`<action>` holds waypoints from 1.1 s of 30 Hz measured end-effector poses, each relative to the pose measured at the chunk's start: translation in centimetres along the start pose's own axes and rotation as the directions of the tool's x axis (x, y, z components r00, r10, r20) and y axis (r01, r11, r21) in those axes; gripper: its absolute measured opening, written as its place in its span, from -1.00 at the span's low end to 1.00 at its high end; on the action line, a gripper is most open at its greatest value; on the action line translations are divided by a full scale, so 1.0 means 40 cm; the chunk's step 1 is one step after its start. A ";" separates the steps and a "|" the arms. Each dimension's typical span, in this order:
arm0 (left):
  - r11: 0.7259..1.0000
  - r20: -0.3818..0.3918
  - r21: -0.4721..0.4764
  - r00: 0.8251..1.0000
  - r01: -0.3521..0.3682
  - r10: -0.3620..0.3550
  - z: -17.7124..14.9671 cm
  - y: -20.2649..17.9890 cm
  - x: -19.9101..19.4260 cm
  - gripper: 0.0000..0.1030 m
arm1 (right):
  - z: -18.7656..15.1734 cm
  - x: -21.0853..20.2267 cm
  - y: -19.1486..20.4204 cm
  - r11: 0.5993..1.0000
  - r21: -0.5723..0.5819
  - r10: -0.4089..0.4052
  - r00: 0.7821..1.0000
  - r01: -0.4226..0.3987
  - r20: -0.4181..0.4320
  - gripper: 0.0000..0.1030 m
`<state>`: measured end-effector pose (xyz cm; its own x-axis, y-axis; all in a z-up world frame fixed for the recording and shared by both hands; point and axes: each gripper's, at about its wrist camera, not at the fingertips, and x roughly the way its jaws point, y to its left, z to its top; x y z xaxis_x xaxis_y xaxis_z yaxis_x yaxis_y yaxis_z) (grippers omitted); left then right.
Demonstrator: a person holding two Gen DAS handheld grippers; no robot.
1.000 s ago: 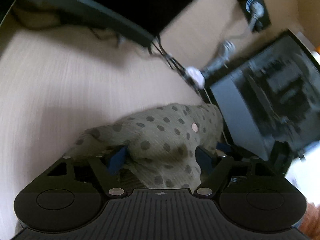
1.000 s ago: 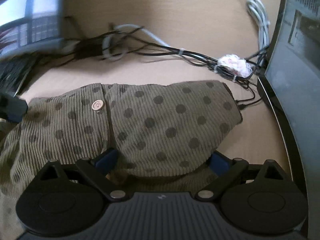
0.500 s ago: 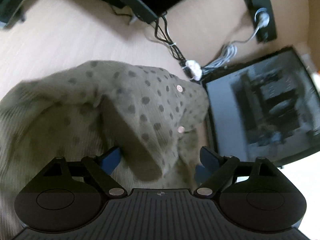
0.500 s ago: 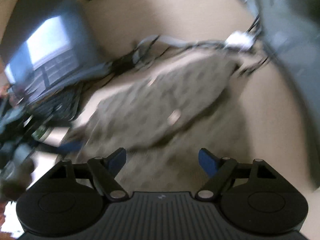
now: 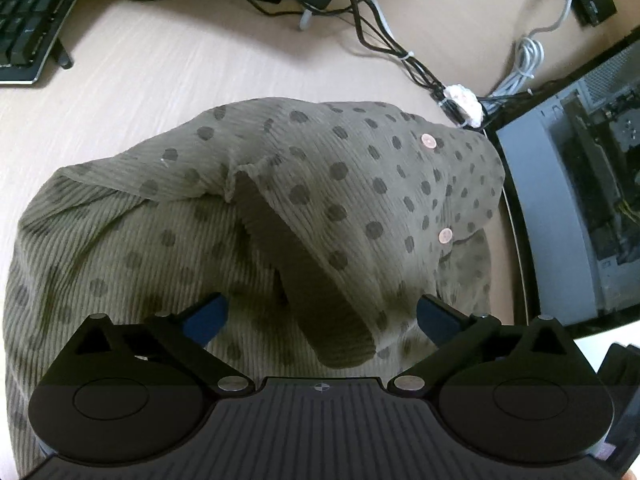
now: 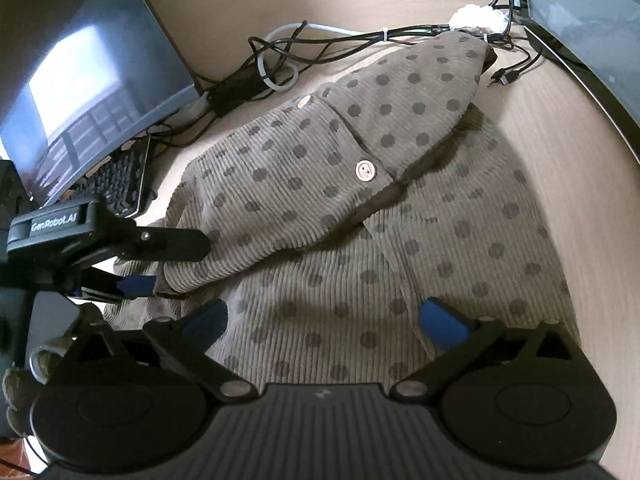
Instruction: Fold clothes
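Lying folded on the pale wooden surface (image 5: 168,80), olive ribbed garment (image 5: 280,208) with dark dots, upper layer doubled back over the lower one, fold edge running across the middle; two small pinkish buttons (image 5: 429,141) along the placket on the top layer; in the right wrist view, same garment (image 6: 360,240) spread from the near edge up towards the cables, narrow folded end reaching close to a white lump (image 6: 476,16) tied into the cable bundle (image 6: 360,36); hovering over the near part of the cloth, left tool (image 5: 320,314), jaws opening and standing wide, blue pads apart on either side of a hanging fold, not pressing on it; likewise wide and opening, right tool (image 6: 324,318), pads clear of the fabric below, nothing pinched between them; showing at the left edge of the right wrist view, left tool (image 6: 160,264) again, black fingers and one blue pad just beside the garment's folded edge, whether touching it or not hard to tell; standing at the far left of the surface, dark monitor (image 6: 80,80) with a keyboard (image 6: 116,184) beneath it; along the right side, dark glass-sided computer case (image 5: 580,200), just beside the garment's edge; trailing across the back of the surface, black and grey cables, looped behind the cloth; near the left tool, part of the person's hand (image 6: 16,400) dimly visible at the lower left corner.
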<state>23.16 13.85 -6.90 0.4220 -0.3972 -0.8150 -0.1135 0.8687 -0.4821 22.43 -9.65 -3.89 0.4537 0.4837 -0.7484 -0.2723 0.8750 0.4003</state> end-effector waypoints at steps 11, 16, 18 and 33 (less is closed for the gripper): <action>0.986 -0.003 0.164 1.000 -0.013 0.013 -0.023 -0.028 0.006 1.00 | 0.003 0.011 0.031 0.995 -0.003 -0.100 0.995 0.100 -0.003 1.00; 0.991 -0.022 0.024 0.991 0.132 -0.131 0.004 0.028 -0.005 1.00 | 0.003 -0.086 0.066 0.966 -0.059 -0.234 0.948 0.252 0.213 0.85; 0.977 0.020 -0.038 0.978 0.210 -0.210 0.007 0.037 -0.021 1.00 | 0.012 -0.131 0.064 0.956 -0.089 -0.241 0.921 0.280 0.305 0.81; 0.993 0.081 -0.021 0.991 0.113 -0.111 0.030 -0.039 0.015 0.04 | 0.295 0.070 -0.181 0.952 0.264 -0.231 0.926 0.153 0.298 -0.13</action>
<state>24.65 12.62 -6.25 0.5035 -0.4657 -0.7277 -0.0844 0.8117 -0.5779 35.67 -14.37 -2.64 0.7363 0.2525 -0.6278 0.0336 0.9130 0.4065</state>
